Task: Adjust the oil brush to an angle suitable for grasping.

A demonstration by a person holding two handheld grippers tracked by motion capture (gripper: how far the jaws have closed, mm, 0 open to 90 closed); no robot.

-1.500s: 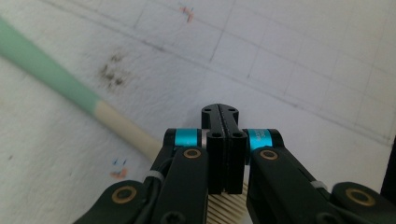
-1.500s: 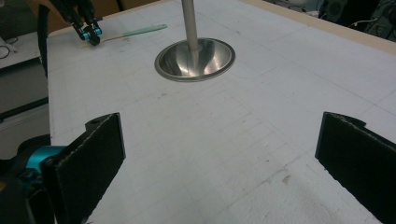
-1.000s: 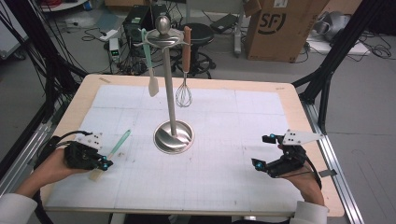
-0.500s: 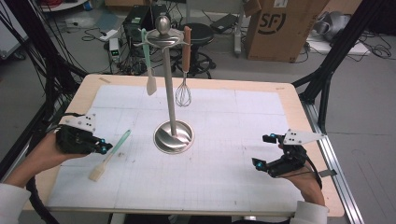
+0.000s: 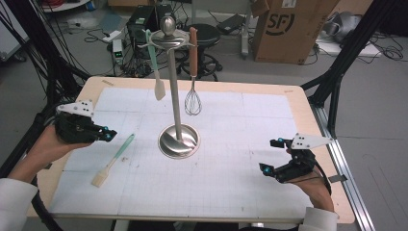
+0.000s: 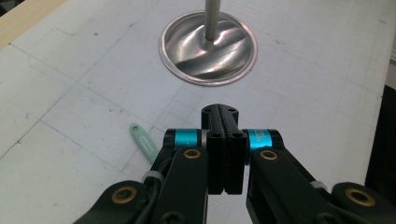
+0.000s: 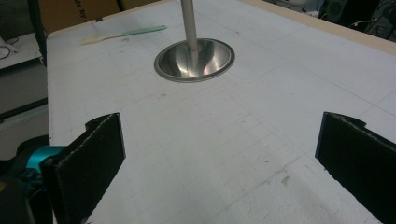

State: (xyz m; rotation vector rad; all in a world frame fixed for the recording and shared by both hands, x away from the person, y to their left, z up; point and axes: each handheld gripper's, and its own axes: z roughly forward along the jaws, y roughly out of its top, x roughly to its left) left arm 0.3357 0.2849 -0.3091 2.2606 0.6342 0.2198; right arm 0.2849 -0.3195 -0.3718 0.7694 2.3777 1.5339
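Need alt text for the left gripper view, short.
The left gripper points down at a white gridded mat with its two black jaws pressed shut on nothing. A mint-green brush handle lies on the mat just left of the jaws, and the steel stand base sits ahead.

There was one brush [image 5: 112,160] on the table, one metal stand [image 5: 178,139], and two tools hanging: one spatula [image 5: 156,67], one whisk [image 5: 193,98].
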